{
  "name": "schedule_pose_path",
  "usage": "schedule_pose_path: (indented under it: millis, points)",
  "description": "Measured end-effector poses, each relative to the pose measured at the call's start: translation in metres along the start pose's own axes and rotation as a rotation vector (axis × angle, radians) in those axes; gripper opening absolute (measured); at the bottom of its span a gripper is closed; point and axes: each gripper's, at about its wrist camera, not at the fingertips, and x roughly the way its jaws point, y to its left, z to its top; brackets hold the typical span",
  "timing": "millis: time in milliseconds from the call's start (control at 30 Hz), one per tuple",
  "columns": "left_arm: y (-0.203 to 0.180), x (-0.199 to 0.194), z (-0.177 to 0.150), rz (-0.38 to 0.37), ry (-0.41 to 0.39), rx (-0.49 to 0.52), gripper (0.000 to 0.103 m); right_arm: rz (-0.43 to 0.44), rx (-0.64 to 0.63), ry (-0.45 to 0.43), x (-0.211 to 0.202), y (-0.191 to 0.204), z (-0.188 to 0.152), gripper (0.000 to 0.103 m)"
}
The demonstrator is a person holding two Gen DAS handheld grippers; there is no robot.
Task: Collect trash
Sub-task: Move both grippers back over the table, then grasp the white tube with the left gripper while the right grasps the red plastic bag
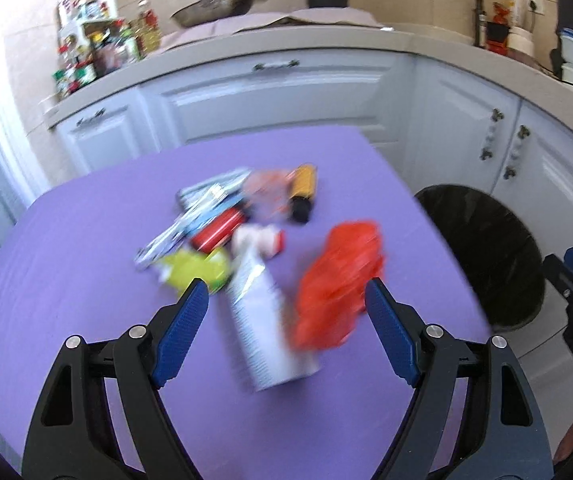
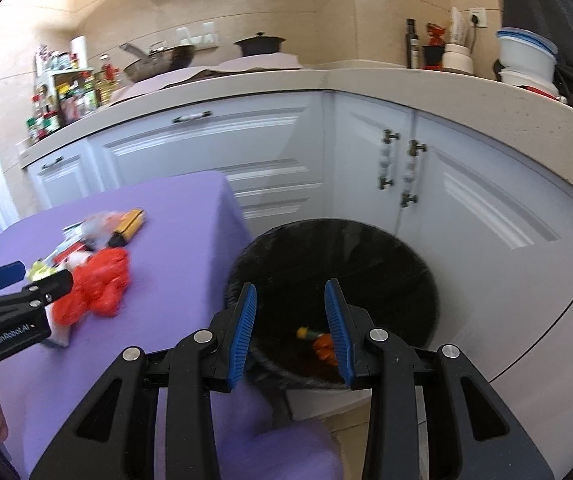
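A pile of trash lies on the purple table (image 1: 66, 280): a crumpled red bag (image 1: 338, 284), a white tube (image 1: 264, 320), a yellow-green wrapper (image 1: 194, 268), a red can (image 1: 216, 232), an orange tube (image 1: 304, 192) and printed packets (image 1: 206, 196). My left gripper (image 1: 286, 292) hovers open over the near side of the pile, its jaws either side of the white tube and red bag, touching nothing. My right gripper (image 2: 290, 292) stands over the black bin (image 2: 406, 272), jaws narrowly apart with nothing between them. Orange trash (image 2: 322, 346) lies in the bin. The picture is blurred.
The black bin (image 1: 486, 256) stands on the floor off the table's right edge, against white cabinets (image 2: 466, 208). The counter (image 2: 366, 80) behind carries pans, bottles and containers. My left gripper (image 2: 34, 276) shows over the red bag (image 2: 98, 284) in the right wrist view.
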Motion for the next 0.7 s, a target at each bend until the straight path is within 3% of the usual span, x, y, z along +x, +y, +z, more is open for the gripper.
schedule_pose_path:
  millis: [300,700]
  points:
    - [0.027,0.014,-0.028,-0.003,0.087,-0.049,0.079,0.043,-0.038,0.02,-0.006,0.032,-0.012,0.036]
    - [0.03,0.023,-0.036,-0.046,0.116,-0.069,0.078,0.049,-0.047,0.023,-0.007,0.04,-0.012,0.039]
